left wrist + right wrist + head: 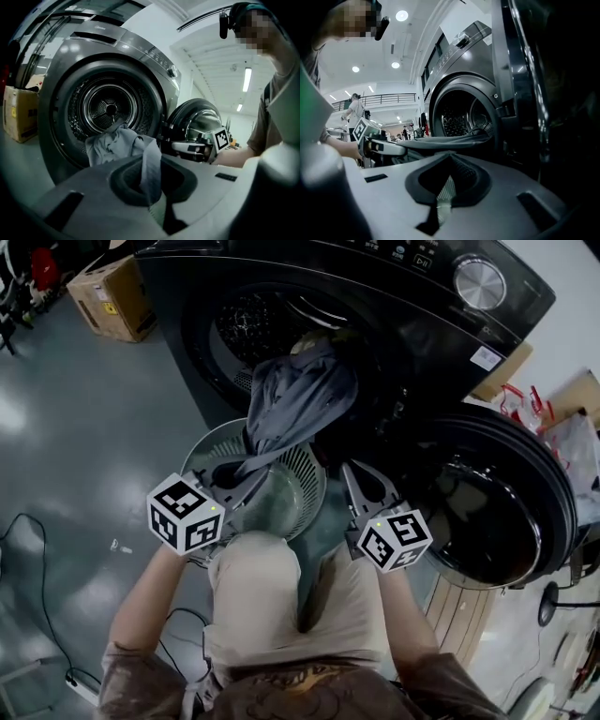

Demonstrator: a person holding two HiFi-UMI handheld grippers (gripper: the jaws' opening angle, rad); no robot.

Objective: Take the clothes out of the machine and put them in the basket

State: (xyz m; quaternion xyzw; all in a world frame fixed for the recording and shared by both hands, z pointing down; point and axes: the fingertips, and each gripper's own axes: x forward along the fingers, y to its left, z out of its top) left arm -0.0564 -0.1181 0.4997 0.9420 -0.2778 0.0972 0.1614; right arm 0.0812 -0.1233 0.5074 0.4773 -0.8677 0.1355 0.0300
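Washer drum half behind grey garment

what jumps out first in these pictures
A grey garment hangs out of the black washing machine's round opening, stretched down to the left gripper, which is shut on it. Right below sits a round mesh basket, and the machine's door stands open at right.

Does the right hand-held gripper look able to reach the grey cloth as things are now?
Probably yes. The cloth stretches just ahead of the right hand-held gripper, with nothing between them. Its jaws are together, so they must open first.
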